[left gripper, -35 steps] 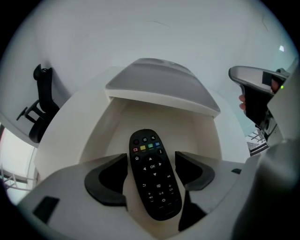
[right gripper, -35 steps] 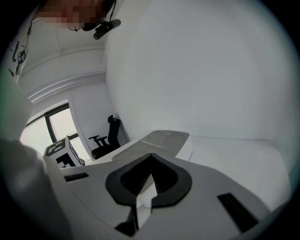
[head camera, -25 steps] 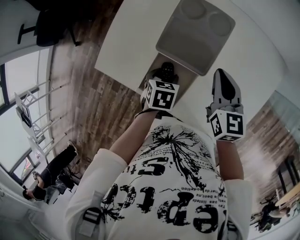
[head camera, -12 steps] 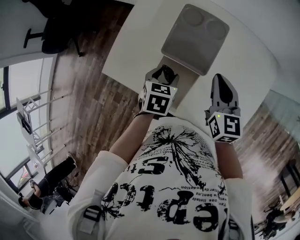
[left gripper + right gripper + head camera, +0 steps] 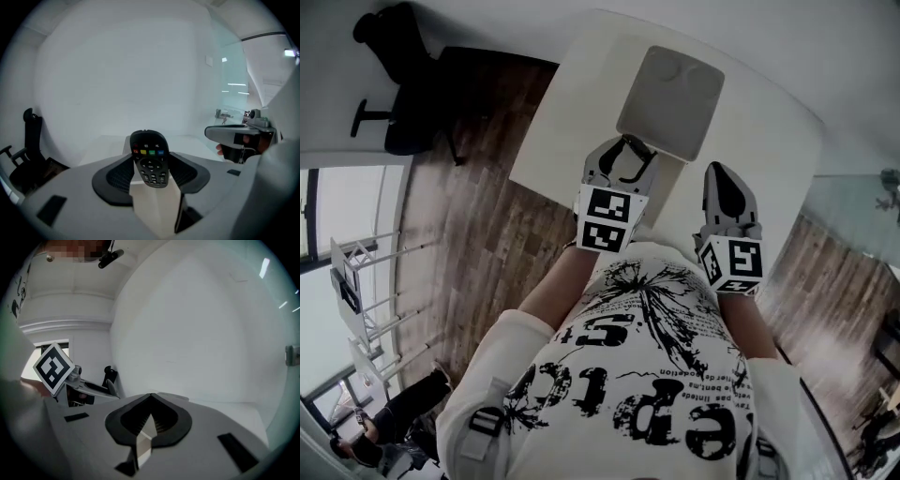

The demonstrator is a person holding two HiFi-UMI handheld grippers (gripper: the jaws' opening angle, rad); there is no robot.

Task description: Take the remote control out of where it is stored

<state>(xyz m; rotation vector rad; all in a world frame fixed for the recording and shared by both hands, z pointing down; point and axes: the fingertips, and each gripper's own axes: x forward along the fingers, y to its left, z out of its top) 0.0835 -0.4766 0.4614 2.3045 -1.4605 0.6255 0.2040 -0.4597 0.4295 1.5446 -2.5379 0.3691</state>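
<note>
The left tool (image 5: 150, 168) grasped the remote (image 5: 149, 157) by its sides for lifting. The right tool (image 5: 150, 404) was clenched, probably unneeded

The left gripper (image 5: 625, 157), at upper centre of the head view, gripped the remote (image 5: 150, 159) between its jaws. The right gripper (image 5: 721, 180), to its right, was closed and empty. Both forearms reached forward.
</note>
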